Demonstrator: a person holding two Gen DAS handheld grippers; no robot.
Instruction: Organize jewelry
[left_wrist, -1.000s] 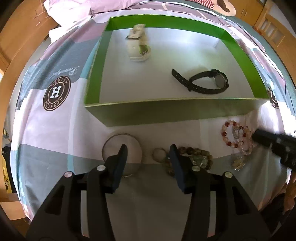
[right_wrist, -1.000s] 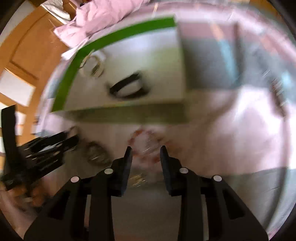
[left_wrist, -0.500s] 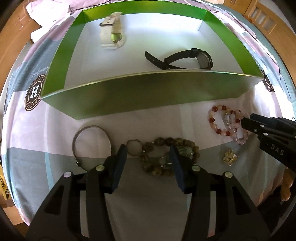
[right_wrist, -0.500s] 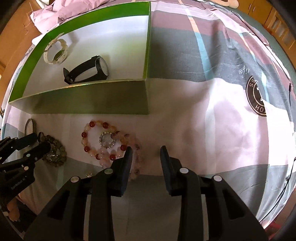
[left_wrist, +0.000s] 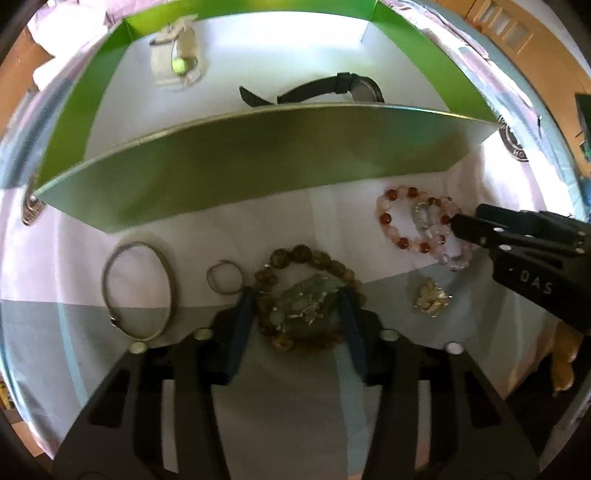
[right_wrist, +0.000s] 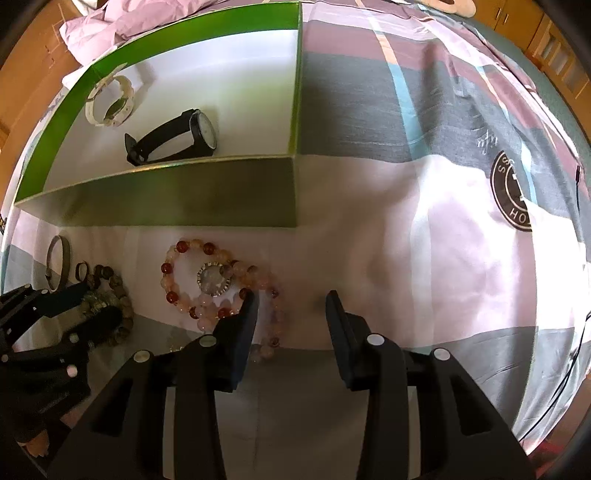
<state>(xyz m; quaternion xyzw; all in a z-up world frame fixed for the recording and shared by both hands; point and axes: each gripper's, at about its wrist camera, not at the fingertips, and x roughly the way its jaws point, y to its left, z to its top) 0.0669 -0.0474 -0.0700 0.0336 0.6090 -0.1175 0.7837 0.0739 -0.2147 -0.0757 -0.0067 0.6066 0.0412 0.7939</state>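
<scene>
Patchwork bedding in pink, grey and white (right_wrist: 424, 206) fills both wrist views, with wooden furniture at the edges. On it sits a shallow green cardboard box with a white floor (left_wrist: 236, 177).

As I read it, the job is partly done. Two pieces already lie inside the box: a cream-white strap watch (left_wrist: 177, 66) near the far corner and a black strap watch (right_wrist: 173, 136) nearer the front wall. Left on the bedding in front of the box are a plain silver bangle (left_wrist: 138, 290), a small thin metal ring (left_wrist: 223, 277), a brown beaded bracelet with a green stone (left_wrist: 306, 295), a red and pale pink beaded bracelet (right_wrist: 201, 280) with a clear pink beaded bracelet beside it, and a small gold trinket (left_wrist: 432, 297).

My left gripper (left_wrist: 297, 306) straddles the brown bracelet. Its jaws have just been closing, with the beads and stone between them; I cannot tell whether the pads press yet. That bracelet lies flat in a bunched loop, its longer span running side to side across the jaws.

My right gripper (right_wrist: 290, 302) stands spread, its jaws just having opened further, with bare cloth between the tips and the pink beads under the left finger (right_wrist: 245, 314). The black watch lies on its side, strap running diagonally, dial toward the box's right wall.
</scene>
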